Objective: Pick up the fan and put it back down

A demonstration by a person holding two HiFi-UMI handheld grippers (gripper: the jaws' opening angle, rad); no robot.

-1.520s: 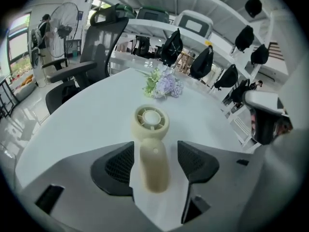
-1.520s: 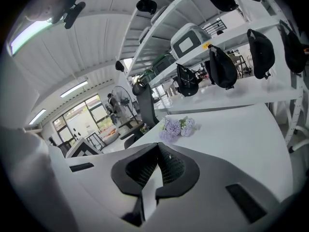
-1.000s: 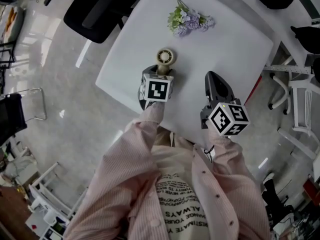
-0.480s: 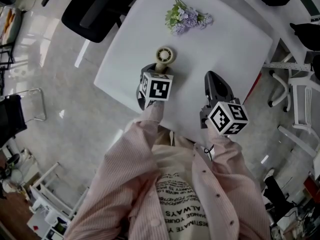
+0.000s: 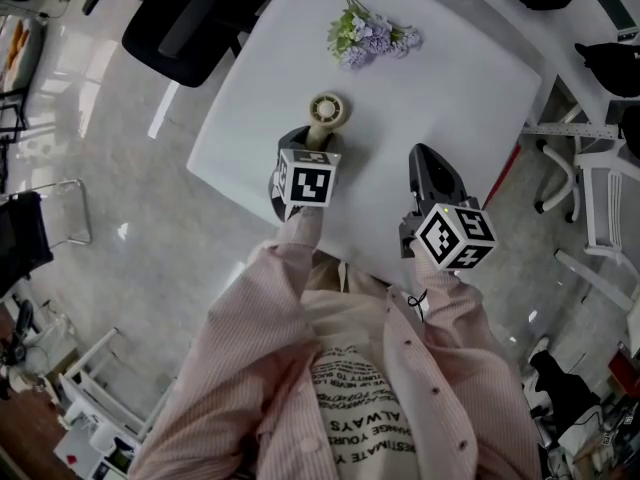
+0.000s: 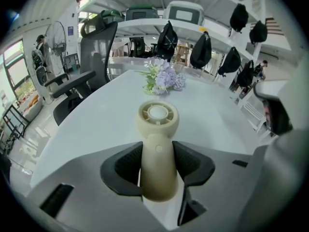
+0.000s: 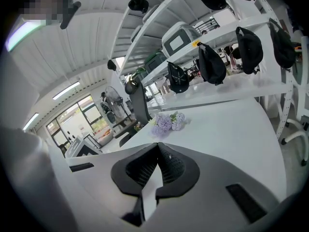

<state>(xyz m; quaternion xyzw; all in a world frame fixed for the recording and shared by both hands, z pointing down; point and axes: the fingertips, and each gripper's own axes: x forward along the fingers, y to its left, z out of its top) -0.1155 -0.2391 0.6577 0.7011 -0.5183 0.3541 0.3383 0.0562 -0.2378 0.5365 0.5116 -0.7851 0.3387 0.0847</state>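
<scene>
A cream hand-held fan (image 5: pixel 328 110) lies on the white table (image 5: pixel 470 88), its round head pointing away from me. My left gripper (image 5: pixel 313 140) is over its handle near the table's front edge. In the left gripper view the fan's handle (image 6: pixel 157 144) sits between the two dark pads, which press on it from both sides, so the left gripper (image 6: pixel 158 158) is shut on the fan. To the right, my right gripper (image 5: pixel 427 158) hovers over bare table. In the right gripper view the right gripper (image 7: pixel 157 151) has its tips together with nothing between them.
A bunch of purple flowers (image 5: pixel 372 38) lies at the table's far side, beyond the fan. A black office chair (image 5: pixel 190 18) stands at the far left corner. White chairs (image 5: pixel 600 208) stand to the right. The table's front edge lies just behind both grippers.
The left gripper's marker cube has shifted slightly left and tipped over the fan's handle. The fan and the right gripper have stayed where they were.
</scene>
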